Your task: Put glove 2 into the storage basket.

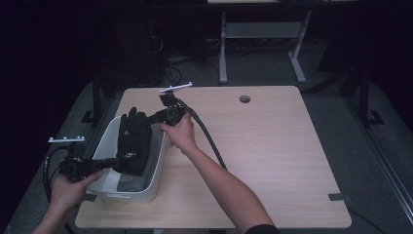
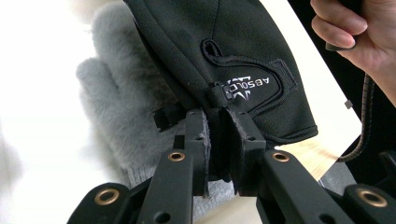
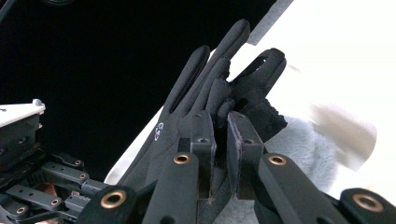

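Black and soft, a glove [image 1: 132, 142] hangs stretched over a white tub [image 1: 155, 181] on the left side of the worktop [image 1: 272, 146]. Two grippers hold it, one at each end.

On the left, the left gripper [image 1: 115, 162] has its jaws nearly closed on the cuff of the glove, right by the little strap with white letters. In the left gripper view the pinch looks thin. It only has a small bit of cloth. I think the cuff could slip out if the hand pulls hard, and then the glove would swing and drop.

Under the glove, in the tub, lies a fluffy grey glove [image 2: 122, 102]. The black glove could fall on it and get mixed up with it.

Next, the right gripper [image 1: 157, 117] has its jaws pressed on the finger end of the black glove. In the right gripper view the glove fingers [image 3: 224, 60] stick up past the jaws. It may be holding only one or two of them, so a tug could pull them free.

A thick black cable [image 1: 207, 136] runs from that gripper across the worktop. It could catch on the tub's edge.

The worktop is pale wood with a round hole [image 1: 245, 99] near the back. Most of it is bare. The room around it is dark, with a grey floor and a white frame [image 1: 263, 44] behind.
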Action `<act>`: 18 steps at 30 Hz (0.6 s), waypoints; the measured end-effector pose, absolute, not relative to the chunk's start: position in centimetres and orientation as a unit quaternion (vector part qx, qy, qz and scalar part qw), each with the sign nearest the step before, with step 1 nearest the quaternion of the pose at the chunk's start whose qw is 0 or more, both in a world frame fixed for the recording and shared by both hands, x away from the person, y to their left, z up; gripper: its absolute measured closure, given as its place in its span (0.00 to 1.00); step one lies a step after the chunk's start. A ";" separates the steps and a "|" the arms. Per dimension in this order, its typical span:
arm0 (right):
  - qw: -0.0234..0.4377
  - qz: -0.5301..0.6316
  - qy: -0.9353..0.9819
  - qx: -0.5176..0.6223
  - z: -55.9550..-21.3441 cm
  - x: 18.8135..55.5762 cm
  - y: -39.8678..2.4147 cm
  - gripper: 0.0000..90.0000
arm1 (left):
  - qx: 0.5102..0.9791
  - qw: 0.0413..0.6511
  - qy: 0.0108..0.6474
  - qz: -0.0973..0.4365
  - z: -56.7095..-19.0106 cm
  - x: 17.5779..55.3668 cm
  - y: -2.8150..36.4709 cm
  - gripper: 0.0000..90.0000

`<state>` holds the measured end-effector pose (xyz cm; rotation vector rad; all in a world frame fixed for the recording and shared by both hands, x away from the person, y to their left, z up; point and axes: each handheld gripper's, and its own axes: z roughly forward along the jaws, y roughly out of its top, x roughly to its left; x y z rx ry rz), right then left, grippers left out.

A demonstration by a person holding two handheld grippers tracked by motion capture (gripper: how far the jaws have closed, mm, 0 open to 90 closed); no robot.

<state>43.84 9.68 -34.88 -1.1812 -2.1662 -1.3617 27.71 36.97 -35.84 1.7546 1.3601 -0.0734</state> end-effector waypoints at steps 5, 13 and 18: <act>0.166 -0.473 -0.760 -0.414 -35.6 43.7 10.1 0.91 | 0.705 0.443 0.553 -0.032 -36.4 27.5 37.4 0.88; 0.173 -0.463 -0.762 -0.417 -36.7 43.6 10.6 0.91 | 0.705 0.436 0.558 -0.043 -37.3 27.4 37.6 0.88; 0.176 -0.457 -0.764 -0.420 -37.4 43.6 10.7 0.91 | 0.703 0.434 0.562 -0.051 -37.7 27.3 37.6 0.88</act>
